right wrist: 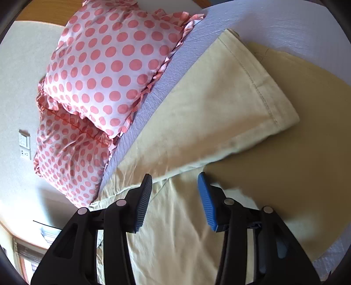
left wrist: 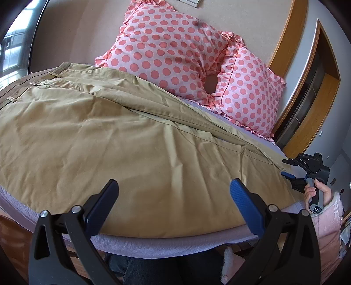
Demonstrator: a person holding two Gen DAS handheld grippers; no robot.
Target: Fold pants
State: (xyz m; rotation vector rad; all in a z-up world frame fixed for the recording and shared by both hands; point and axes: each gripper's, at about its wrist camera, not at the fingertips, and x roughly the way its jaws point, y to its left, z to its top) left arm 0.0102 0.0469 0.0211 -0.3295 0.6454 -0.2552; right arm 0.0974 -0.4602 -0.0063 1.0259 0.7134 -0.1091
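Khaki cotton covered most of the bed: one pair of pants (left wrist: 122,140) lay spread on the lavender sheet (left wrist: 153,245), waistband (left wrist: 33,81) off to the left in the left wrist view and the legs running away to the right. In the right wrist view one leg lay angled over the other, its stitched hem (right wrist: 256,83) uppermost and free, with the second leg (right wrist: 296,153) flat beneath it.

The left gripper (left wrist: 174,186) hung above the near edge of the fabric with its jaws wide apart and nothing between them. The right gripper (right wrist: 174,177) was likewise parted and empty, poised just above the cloth near where the upper leg crossed the lower; the slight blur there left it unclear whether the tips touched the fabric. The person's right hand (left wrist: 316,193) showed on that tool's handle at the far right of the left view.

By the look of it, the lengthwise fold was roughly done but untidy, the legs not lying squarely one upon the other. The next move likely called for each claw to pinch an edge, one toward the waistband and one toward the hems, then square the legs or carry the hems across.

Counted: one pair of pants, two grippers, two polka-dot pillows (left wrist: 166,50) stacked against the beige wall (left wrist: 241,15), and one wall switch plate (right wrist: 24,137).
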